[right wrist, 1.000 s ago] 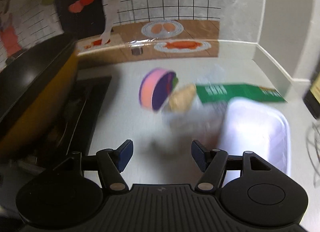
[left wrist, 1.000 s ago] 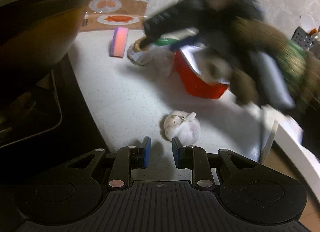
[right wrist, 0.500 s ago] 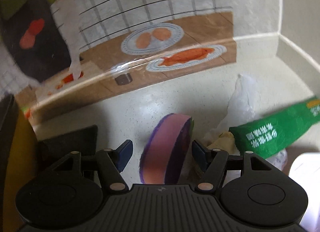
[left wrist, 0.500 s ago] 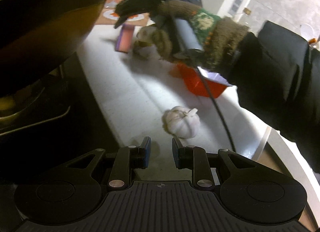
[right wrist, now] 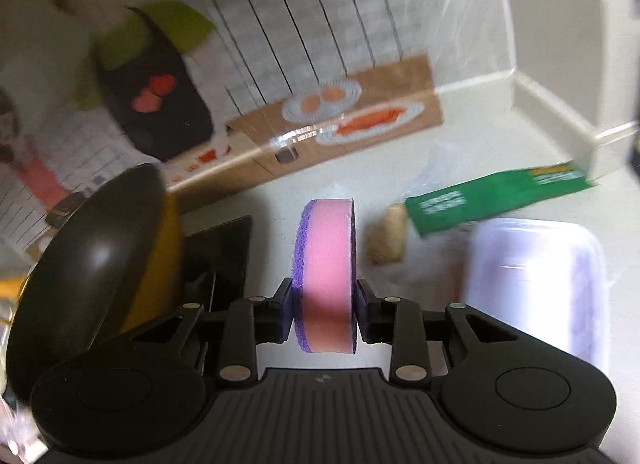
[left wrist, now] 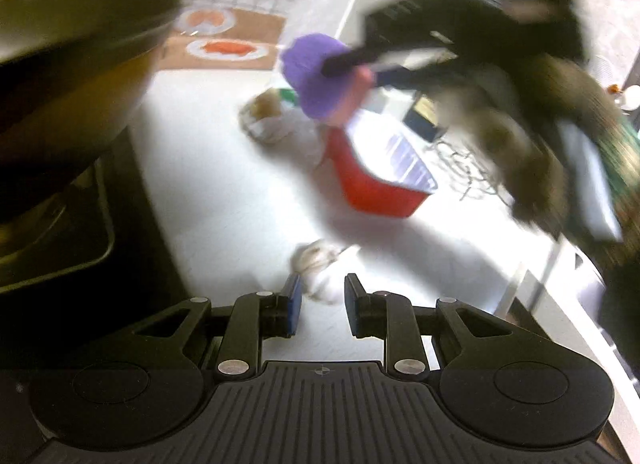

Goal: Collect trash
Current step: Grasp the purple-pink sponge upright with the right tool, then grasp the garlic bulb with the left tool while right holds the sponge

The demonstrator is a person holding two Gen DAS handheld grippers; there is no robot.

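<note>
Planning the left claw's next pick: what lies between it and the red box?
In the left wrist view, a garlic bulb sits just ahead of the left claw; beyond it, bare white counter up to the red box.

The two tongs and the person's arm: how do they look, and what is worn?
Both tools are black plastic with a ribbed body, round side housings and silver pivot screws. The left tongs and right tongs have blue pads. In the left wrist view the person's hand wears a brownish knitted glove with a green patterned cuff; this is blurred.
</note>
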